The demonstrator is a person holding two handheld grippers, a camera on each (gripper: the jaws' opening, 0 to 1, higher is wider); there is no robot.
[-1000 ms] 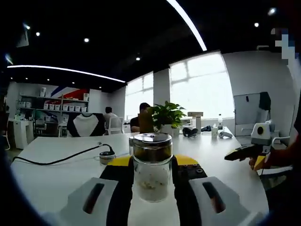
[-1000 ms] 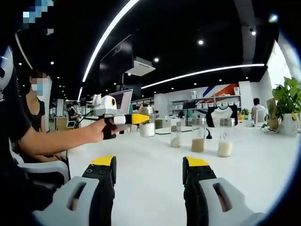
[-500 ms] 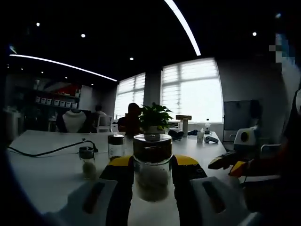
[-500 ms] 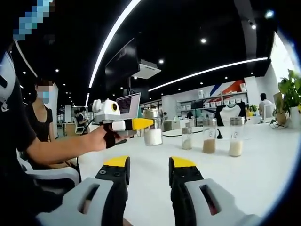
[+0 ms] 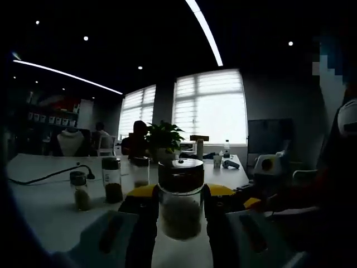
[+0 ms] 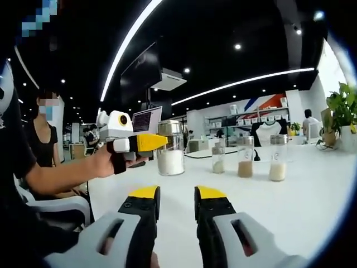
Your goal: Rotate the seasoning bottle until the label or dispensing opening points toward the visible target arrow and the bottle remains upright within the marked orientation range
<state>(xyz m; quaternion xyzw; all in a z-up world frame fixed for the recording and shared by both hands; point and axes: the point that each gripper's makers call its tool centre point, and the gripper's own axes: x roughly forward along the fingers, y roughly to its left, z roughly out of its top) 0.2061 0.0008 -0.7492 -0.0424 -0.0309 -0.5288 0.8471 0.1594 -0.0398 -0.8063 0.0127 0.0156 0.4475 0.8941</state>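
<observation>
A glass seasoning bottle point(image 5: 180, 201) with a dark metal lid stands upright between the yellow-tipped jaws of my left gripper point(image 5: 180, 192), which is shut on it. From the right gripper view, the same bottle point(image 6: 170, 154) holds white grains and hangs above the table's left part. There a person's hand point(image 6: 106, 163) holds the left gripper point(image 6: 146, 143). My right gripper point(image 6: 177, 194) points at the table with a narrow gap between its jaws and nothing in it. I see no label and no arrow.
Three small seasoning bottles point(image 6: 245, 157) stand in a row on the white table point(image 6: 312, 184); the left gripper view has them at left point(image 5: 112, 180). A potted plant point(image 5: 162, 139), a black cable point(image 5: 44, 176) and a seated person point(image 6: 42, 131) are around.
The right gripper's jaws have narrowed from a wide gap to a small one. The left gripper view has swung and darkened, with the bottle still held; the left gripper now looks nearer in the right view.
</observation>
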